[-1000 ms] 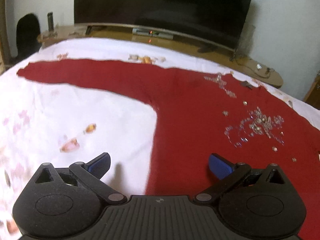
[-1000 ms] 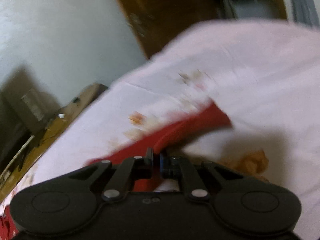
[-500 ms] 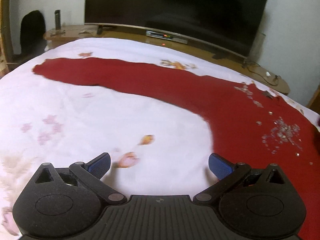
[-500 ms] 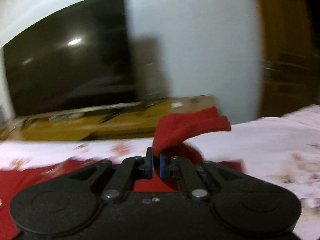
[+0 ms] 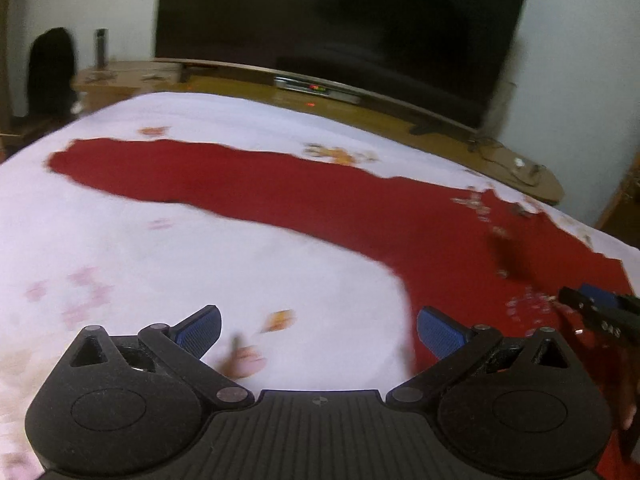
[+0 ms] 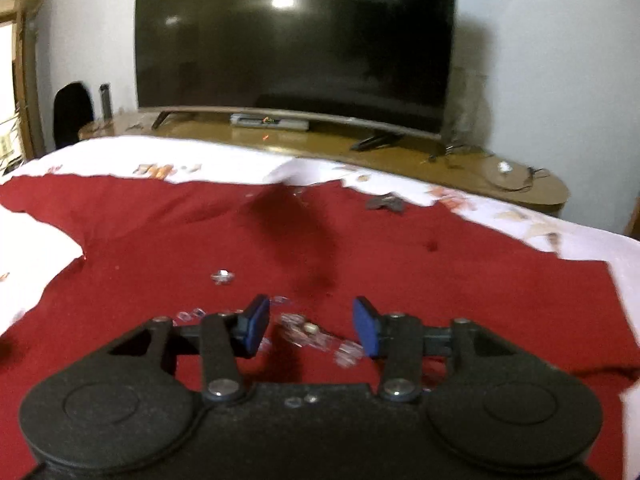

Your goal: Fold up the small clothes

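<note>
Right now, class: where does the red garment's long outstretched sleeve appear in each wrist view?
Left wrist: the sleeve stretches across the upper left of the bed.
Right wrist: only its start shows at the left edge.
Shared landmark: the television behind.

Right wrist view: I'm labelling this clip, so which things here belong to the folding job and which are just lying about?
Job:
red garment
white bedsheet beneath it
right hand-held gripper, open, empty

Lying about:
television
wooden stand
set-top box
</note>
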The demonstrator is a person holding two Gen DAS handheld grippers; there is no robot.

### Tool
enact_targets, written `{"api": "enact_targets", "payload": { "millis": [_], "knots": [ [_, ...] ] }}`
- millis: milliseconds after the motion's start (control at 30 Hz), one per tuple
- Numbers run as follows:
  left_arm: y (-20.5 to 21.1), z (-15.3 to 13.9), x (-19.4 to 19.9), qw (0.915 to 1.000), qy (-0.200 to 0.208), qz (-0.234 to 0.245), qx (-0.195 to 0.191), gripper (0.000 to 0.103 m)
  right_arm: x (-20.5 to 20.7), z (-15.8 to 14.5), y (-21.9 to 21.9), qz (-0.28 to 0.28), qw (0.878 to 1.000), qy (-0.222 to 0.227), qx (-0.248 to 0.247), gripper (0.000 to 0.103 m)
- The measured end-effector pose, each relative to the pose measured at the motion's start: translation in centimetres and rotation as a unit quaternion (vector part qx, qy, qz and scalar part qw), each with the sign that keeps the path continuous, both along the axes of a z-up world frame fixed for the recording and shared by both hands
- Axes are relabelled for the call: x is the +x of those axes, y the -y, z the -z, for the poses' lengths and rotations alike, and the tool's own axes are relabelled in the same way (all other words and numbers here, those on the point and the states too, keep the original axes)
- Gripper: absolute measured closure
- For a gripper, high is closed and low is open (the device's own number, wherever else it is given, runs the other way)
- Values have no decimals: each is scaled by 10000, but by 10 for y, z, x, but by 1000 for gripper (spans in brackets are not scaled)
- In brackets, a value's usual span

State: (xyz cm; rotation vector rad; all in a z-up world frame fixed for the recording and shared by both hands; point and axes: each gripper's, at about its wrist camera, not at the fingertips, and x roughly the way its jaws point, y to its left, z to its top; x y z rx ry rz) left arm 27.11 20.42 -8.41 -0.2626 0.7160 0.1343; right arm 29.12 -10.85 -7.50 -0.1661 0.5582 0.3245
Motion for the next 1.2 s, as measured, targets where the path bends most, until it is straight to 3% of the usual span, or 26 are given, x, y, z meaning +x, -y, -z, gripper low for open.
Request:
{"api": "enact_targets", "payload": {
  "millis": [167,267,300,333,367,467,567,600,633,700,767,900,1000,1133,1200],
  "knots": [
    [51,-3,52,9964,188,758,-332,0,-8,-11,51,534,9984,115,175,59],
    [83,3,94,9908,82,1207,-610,1,-11,-14,83,947,9950,141,290,59],
    [92,6,106,9887,3,1323,-707,10,-13,-13,91,1085,9936,138,291,59],
    [100,10,121,9869,-129,1406,-786,32,-16,-15,101,1212,9920,128,328,59],
    [106,13,132,9860,-282,1437,-791,37,-18,-14,110,1294,9908,119,378,58],
    [118,27,158,9839,-602,1448,-855,38,-30,-10,137,1509,9874,78,469,58],
    [134,26,167,9843,-577,1511,-709,41,-35,-3,154,1699,9842,-25,501,58],
    [138,26,170,9846,-565,1524,-646,71,-38,-1,160,1756,9831,-77,517,58],
    [140,28,175,9844,-614,1542,-582,91,-38,4,164,1822,9816,-150,544,58],
    [138,27,177,9853,-535,1500,-626,101,-38,10,167,1911,9795,-260,575,58],
    [130,11,171,9857,-157,1472,-802,100,-37,14,170,1960,9781,-350,602,58],
    [116,-21,151,9852,380,1501,-737,100,-37,17,173,1973,9778,-406,581,58],
    [99,-12,143,9882,279,1384,-587,100,-35,19,174,1979,9776,-412,592,57],
    [75,26,143,9919,-241,1054,-667,100,-34,21,176,1957,9778,-436,617,56],
    [73,34,141,9919,-251,1042,-685,100,-34,17,180,1950,9773,-417,709,55]
  ]
}}
